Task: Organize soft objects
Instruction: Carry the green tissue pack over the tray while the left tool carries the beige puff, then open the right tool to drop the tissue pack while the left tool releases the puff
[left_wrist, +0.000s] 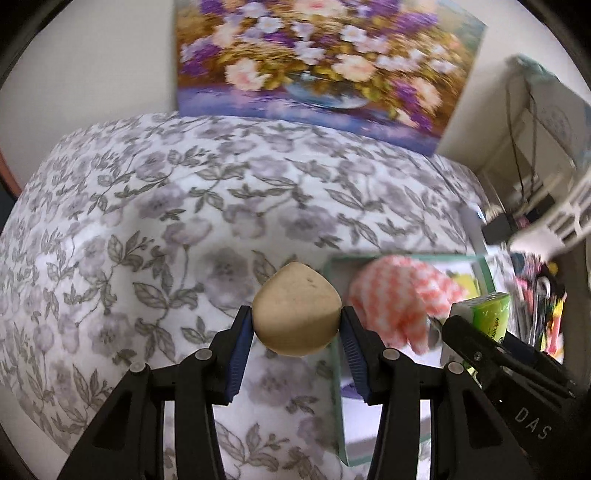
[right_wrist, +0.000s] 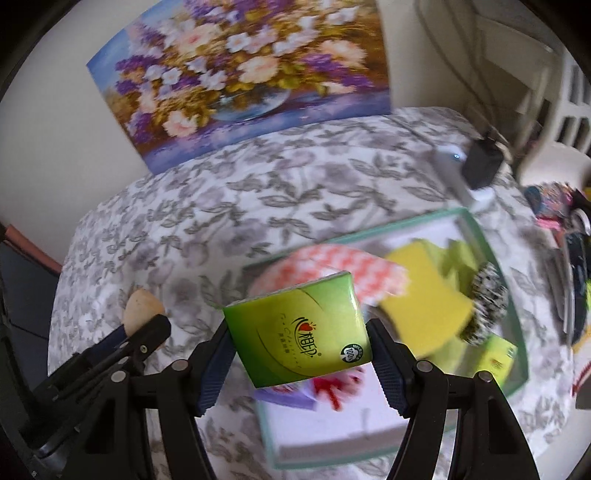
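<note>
My left gripper (left_wrist: 296, 325) is shut on a beige teardrop sponge (left_wrist: 297, 308) and holds it above the flowered tablecloth, just left of the green-rimmed tray (left_wrist: 338, 398). My right gripper (right_wrist: 300, 354) is shut on a green tissue pack (right_wrist: 299, 330) and holds it over the tray (right_wrist: 515, 314). In the tray lie an orange-and-white checked cloth (right_wrist: 332, 267), a yellow sponge (right_wrist: 424, 302), a steel scourer (right_wrist: 485, 295) and another green pack (right_wrist: 498, 356). The sponge and left gripper show at the left of the right wrist view (right_wrist: 142, 304).
A flower painting (left_wrist: 317, 62) leans on the wall behind the table. A white power strip with a black plug (right_wrist: 480, 162) lies at the table's far right. Cluttered items and a white basket (left_wrist: 569, 218) stand beyond the right edge.
</note>
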